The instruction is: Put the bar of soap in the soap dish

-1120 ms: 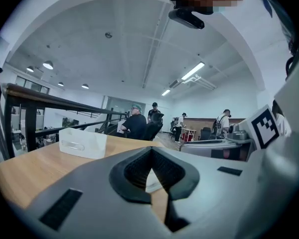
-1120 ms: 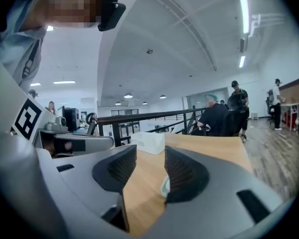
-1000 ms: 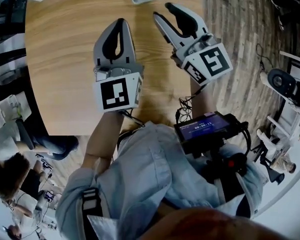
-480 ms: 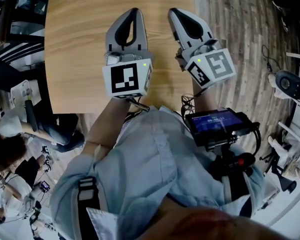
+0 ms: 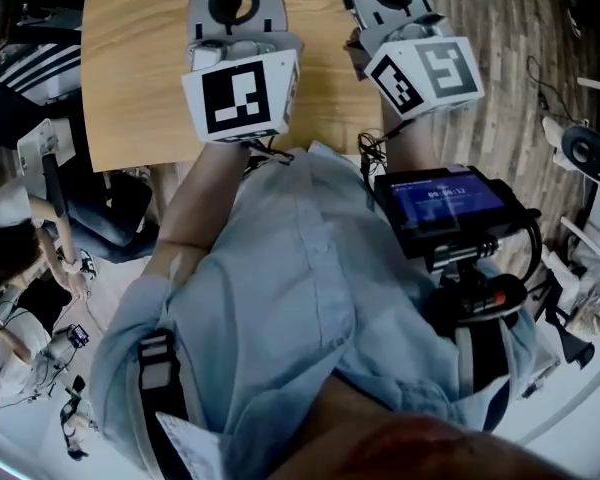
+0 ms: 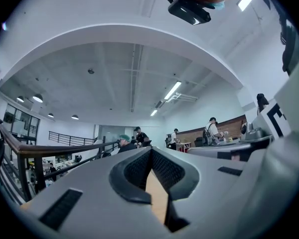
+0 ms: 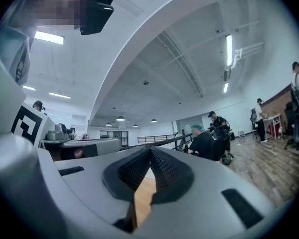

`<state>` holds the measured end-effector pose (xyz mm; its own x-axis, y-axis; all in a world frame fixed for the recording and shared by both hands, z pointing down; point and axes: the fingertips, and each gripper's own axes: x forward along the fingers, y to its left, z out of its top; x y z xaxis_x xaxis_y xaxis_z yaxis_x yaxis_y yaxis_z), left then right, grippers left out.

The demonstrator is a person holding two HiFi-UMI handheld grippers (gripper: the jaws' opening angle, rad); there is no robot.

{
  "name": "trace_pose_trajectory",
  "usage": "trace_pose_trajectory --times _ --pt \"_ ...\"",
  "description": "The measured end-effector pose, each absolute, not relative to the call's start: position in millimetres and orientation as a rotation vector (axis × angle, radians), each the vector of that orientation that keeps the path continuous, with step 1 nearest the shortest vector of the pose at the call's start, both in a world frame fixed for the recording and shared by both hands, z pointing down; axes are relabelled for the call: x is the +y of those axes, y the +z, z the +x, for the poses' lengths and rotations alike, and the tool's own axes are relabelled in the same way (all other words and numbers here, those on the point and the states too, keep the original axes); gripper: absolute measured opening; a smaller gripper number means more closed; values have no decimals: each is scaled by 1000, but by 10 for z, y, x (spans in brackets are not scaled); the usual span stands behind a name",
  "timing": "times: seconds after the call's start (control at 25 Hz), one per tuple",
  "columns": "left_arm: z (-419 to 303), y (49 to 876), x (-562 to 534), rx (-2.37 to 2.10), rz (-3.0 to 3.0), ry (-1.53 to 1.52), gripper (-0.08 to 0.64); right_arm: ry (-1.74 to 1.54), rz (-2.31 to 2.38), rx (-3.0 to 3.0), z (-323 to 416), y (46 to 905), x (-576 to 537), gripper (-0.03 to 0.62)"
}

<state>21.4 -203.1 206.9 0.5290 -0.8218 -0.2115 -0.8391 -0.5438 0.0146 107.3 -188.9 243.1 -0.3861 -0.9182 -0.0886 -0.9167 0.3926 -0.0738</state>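
Grey smooth plastic formed two tongs, left gripper (image 6: 150, 151) and right gripper (image 7: 150, 149); their ribbed black jaws met, empty, above one pale wooden table (image 5: 140, 68).

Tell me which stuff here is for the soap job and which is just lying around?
For the job:
- left gripper, shut, nothing in it
- right gripper, shut, nothing in it
- wooden table
- The soap and the soap dish are not in view.

Just around:
- screen unit at the person's hip
- plank floor
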Motion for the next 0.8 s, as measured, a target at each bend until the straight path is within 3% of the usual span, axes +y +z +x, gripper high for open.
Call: trace_pose_trajectory --times 0.8 --pt "285 1978 -1827 1463 -2649 279 6 90 -1686 2539 1080 2208 -1722 6"
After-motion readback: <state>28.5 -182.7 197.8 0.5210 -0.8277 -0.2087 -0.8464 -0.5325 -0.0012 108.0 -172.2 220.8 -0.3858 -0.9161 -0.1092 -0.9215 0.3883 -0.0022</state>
